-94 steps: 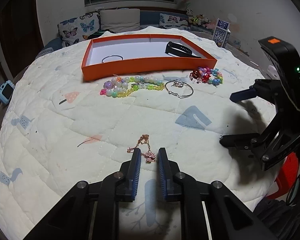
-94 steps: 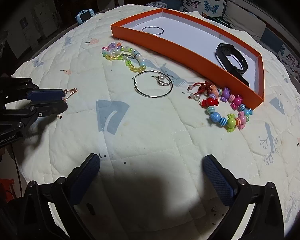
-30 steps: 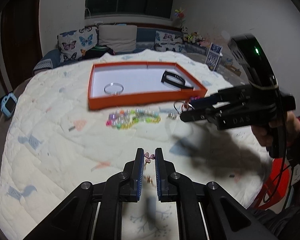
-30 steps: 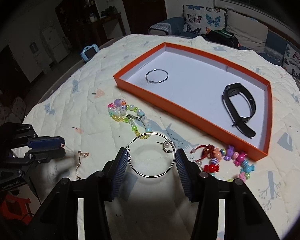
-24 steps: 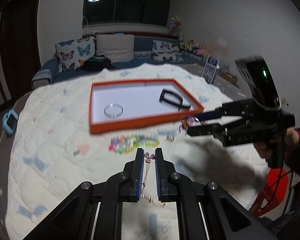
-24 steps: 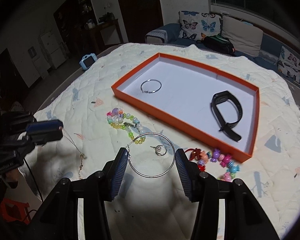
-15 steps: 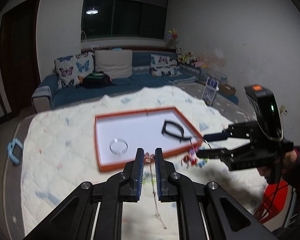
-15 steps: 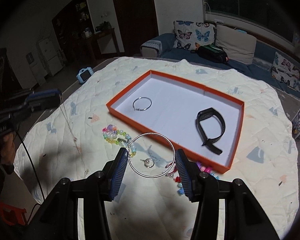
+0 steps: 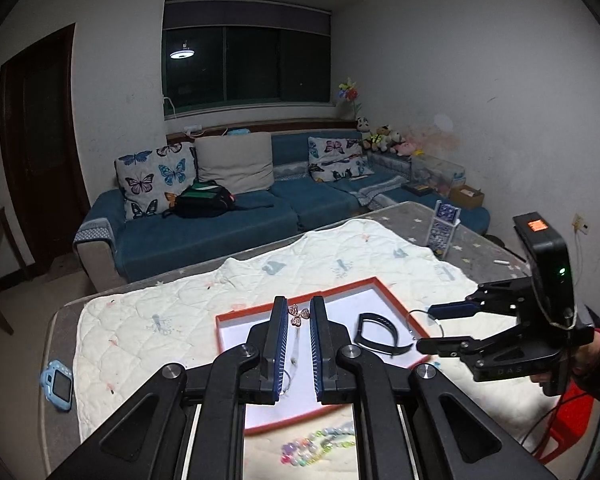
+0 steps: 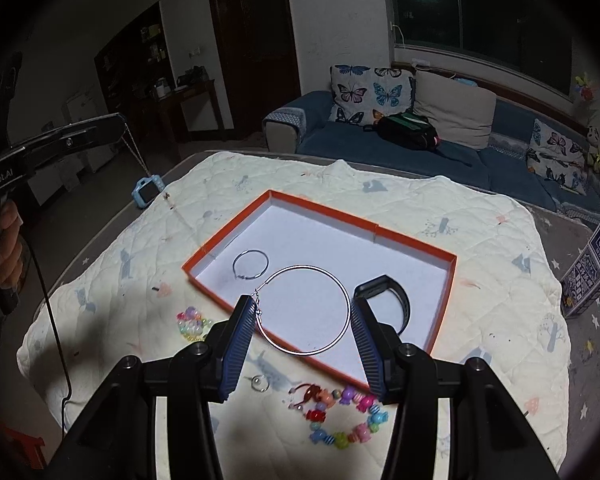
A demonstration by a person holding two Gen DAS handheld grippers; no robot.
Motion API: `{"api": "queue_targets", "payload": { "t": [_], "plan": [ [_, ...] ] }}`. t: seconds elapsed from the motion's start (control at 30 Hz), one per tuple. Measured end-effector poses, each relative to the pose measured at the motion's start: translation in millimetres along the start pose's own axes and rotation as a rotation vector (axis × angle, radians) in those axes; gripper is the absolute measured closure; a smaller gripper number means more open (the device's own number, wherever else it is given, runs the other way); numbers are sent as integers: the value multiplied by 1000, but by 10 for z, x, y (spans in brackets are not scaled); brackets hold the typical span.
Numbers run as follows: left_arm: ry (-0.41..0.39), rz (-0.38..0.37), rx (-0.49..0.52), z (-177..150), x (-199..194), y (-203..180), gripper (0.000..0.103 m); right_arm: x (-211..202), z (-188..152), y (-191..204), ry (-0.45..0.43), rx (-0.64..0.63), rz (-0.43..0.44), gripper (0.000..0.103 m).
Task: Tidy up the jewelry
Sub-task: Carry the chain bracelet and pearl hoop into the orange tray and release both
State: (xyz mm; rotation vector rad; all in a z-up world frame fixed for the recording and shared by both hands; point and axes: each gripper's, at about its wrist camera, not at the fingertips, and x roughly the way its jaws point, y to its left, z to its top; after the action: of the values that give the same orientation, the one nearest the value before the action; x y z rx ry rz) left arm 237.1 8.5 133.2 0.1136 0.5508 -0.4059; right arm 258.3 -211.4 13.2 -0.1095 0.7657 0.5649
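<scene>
My left gripper (image 9: 299, 316) is shut on a rose-gold chain necklace (image 9: 299, 315) and holds it high above the orange tray (image 9: 236, 317); the chain hangs down from it (image 10: 148, 172). My right gripper (image 10: 303, 310) is shut on a large silver hoop (image 10: 342, 292), held above the tray's (image 10: 420, 245) near side. In the tray lie a small silver hoop (image 10: 251, 265) and a black wristband (image 10: 384, 292). On the quilt are a pastel bead bracelet (image 10: 191, 324), a pearl piece (image 10: 259, 383) and a candy-bead bracelet (image 10: 340, 416).
The cream quilt (image 10: 480, 240) covers the table. A blue toy camera (image 10: 146, 193) lies beyond its left edge and a patterned box (image 10: 590, 268) stands at the right. A blue sofa (image 9: 220, 216) is behind the table.
Both grippers have risen high above the quilt with their jewelry. The necklace now hangs free off the table and the silver hoop has left the pearl piece behind.
</scene>
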Motion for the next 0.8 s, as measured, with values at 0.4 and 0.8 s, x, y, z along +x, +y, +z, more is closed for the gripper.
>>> {"api": "queue_targets", "payload": {
  "t": [0.4,0.8],
  "plan": [
    [95,-14,-51,-298,592,181,92,222,-28,-96,32,26,-1,49],
    [127,-4,-39,-388,728,236,92,404,-54,-103,59,35,-7,48]
  ]
}}
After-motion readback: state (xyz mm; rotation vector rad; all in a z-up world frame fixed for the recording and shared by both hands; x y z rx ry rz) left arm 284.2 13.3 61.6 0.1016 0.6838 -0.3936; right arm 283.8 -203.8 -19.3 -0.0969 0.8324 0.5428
